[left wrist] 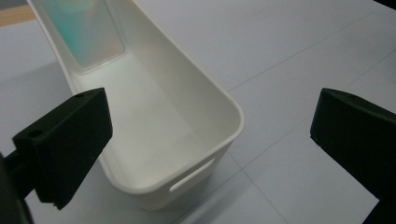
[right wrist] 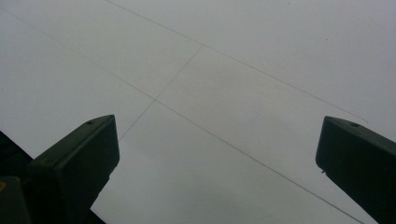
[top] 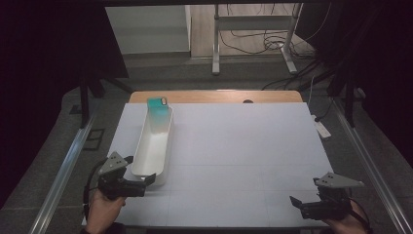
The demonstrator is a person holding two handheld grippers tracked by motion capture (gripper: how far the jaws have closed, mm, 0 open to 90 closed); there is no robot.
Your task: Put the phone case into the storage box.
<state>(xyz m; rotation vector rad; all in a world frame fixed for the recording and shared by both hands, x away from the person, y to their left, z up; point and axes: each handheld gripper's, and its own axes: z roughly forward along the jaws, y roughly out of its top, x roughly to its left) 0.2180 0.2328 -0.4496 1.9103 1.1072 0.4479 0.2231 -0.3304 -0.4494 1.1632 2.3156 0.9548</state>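
- A long white plastic bin lies lengthwise on the left of the white table sheet, a teal rectangular card leaning at its far end.
- The left gripper sits at the bin's near end, jaws spread wide (nothing between them).
- The right gripper, well apart at the near right corner, is likewise released over bare sheet.

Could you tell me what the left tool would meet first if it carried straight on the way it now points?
Most likely the near end of the white bin: in its own view the left tool has its open jaws on either side of the bin's rounded end wall. How near it is I cannot judge.
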